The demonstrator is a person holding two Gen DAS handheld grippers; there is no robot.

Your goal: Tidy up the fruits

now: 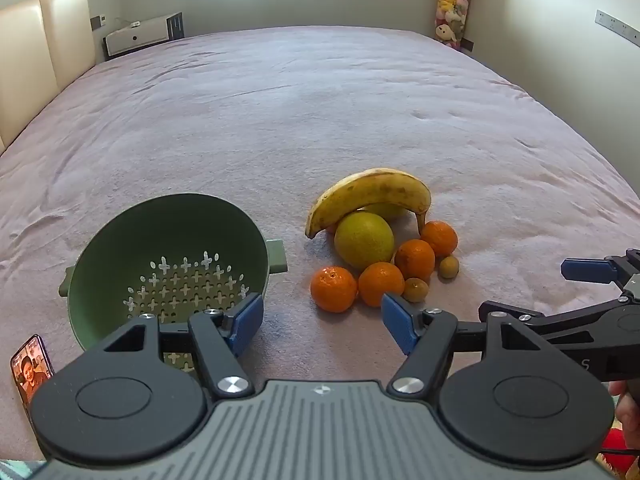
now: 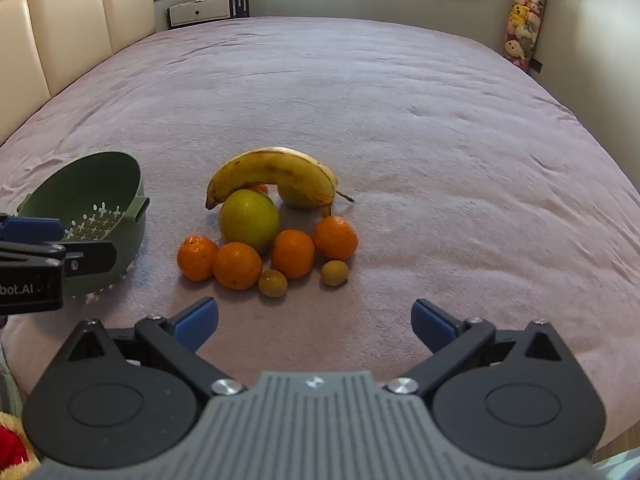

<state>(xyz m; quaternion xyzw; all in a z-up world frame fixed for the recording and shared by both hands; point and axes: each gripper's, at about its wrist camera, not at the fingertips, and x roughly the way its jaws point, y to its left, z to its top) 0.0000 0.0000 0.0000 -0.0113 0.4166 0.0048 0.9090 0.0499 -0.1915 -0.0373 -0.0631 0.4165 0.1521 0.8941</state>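
A pile of fruit lies on the pink bed cover: a banana [image 1: 370,192] [image 2: 276,174] rests over a large yellow-green citrus [image 1: 364,240] [image 2: 249,220], with several oranges [image 1: 334,289] [image 2: 237,266] and two small brown fruits [image 1: 416,289] [image 2: 273,283] in front. A green colander [image 1: 160,240] [image 2: 100,188] stands tilted to the left of the pile. My left gripper [image 1: 322,326] is open and empty, just short of the colander and the oranges. My right gripper [image 2: 314,322] is open and empty, in front of the pile; it also shows in the left wrist view [image 1: 588,280].
A phone [image 1: 32,368] with a lit screen lies at the bed's near left edge. A padded headboard [image 2: 60,32] runs along the left, a white bedside unit [image 2: 208,10] stands at the back, and plush toys [image 2: 524,20] hang at the far right.
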